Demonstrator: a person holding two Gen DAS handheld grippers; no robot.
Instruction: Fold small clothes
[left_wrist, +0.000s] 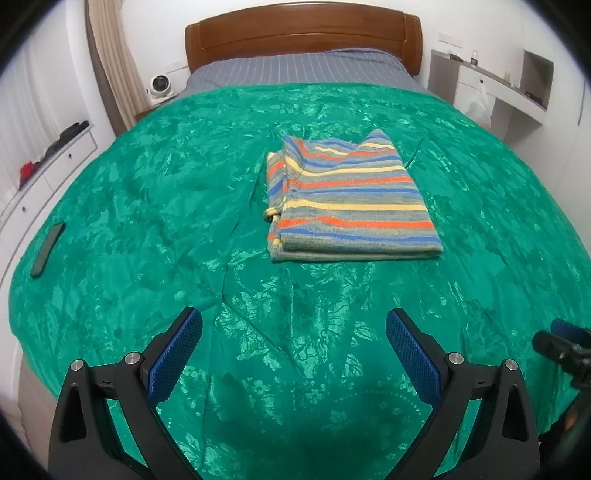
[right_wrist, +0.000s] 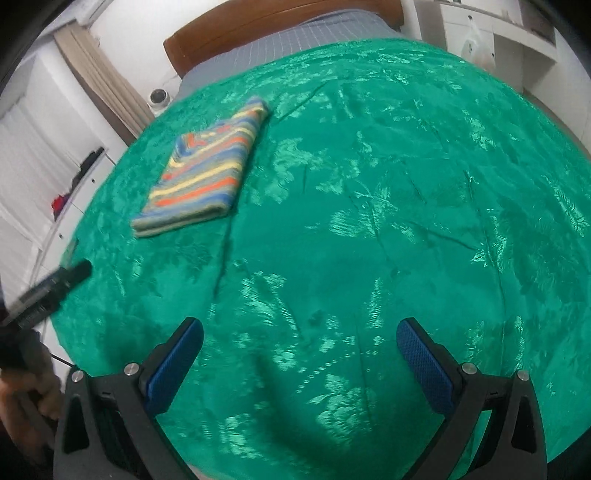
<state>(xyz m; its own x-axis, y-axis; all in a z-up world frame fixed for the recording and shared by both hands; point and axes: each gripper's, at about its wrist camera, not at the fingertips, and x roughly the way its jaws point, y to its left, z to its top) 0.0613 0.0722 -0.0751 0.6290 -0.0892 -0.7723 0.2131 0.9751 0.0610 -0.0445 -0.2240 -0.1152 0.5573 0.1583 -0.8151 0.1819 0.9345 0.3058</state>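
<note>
The left tool was spread wide and held nothing, hovering above the green bedspread. The right tool was likewise wide apart and empty. 1 striped garment lay folded into a neat rectangle mid-bed, well apart from the 2 tools.

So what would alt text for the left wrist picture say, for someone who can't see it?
A folded striped garment lies on a green bedspread, untouched. In the foreground the left gripper hangs above the spread, its blue-padded jaws wide open and empty. A dark flat device lies near the bed's left edge, and a wooden headboard stands at the far end.
</note>
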